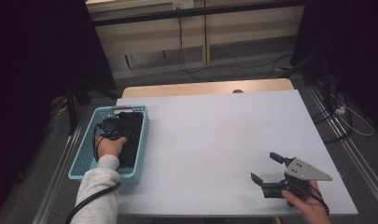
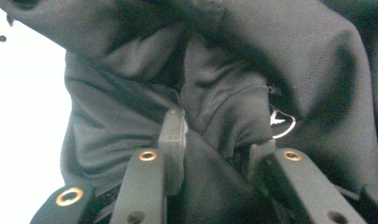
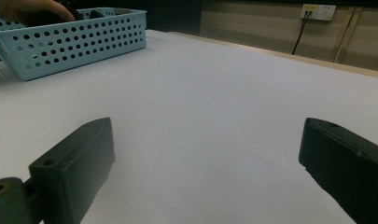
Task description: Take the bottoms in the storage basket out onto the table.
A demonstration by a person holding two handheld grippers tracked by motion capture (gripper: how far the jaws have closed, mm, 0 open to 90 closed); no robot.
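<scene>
From above, left gripper (image 1: pixel 113 128) down in basket (image 1: pixel 81 161) on black cloth (image 1: pixel 133 135); close up, jaws pinching one cloth fold, liable to slip; right gripper (image 3: pixel 205 158) wide, idle over table (image 3: pixel 214 93).

So the basket (image 1: pixel 84 158) is showing up pale turquoise, with rows of round holes dotting its walls. The cloth (image 2: pixel 224 70) lying in it is looking plain black, with one tiny white mark sitting on it. The table (image 1: pixel 214 140) is coming across as flat white, with a strip of light wood showing along its far edge. Both the left gripper (image 2: pixel 217 140) and right gripper (image 1: pixel 266 168) are looking black, brass rivets glinting on the left one and a grey plate sitting on the right. The sleeve (image 1: pixel 95 182) is reading as light grey.
</scene>
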